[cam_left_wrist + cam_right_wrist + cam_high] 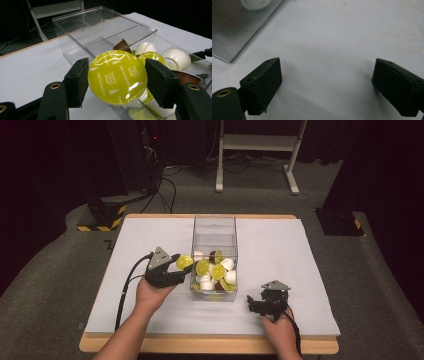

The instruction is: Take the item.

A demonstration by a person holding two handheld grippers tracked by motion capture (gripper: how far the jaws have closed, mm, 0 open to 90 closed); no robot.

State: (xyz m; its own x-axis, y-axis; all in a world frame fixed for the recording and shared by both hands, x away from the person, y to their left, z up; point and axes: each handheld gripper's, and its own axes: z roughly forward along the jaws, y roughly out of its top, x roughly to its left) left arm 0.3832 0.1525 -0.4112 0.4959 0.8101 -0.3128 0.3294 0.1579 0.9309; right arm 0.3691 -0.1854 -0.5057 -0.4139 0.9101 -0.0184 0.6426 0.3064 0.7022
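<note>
Beside the clear box [214, 232], our left gripper [184, 265] pinches a light, slippery capsule [117, 76] by its rim; our right gripper [325, 87] gapes empty.

Yellow-green capsule lid [117, 77] with white lettering; white, yellow and brown capsules [215, 272]; black fingers [77, 81].

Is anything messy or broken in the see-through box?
Nothing looks broken or spilled. The capsules lie jumbled, some tipped over, inside the clear box. One yellow capsule is outside it, pinched by the left gripper.
</note>
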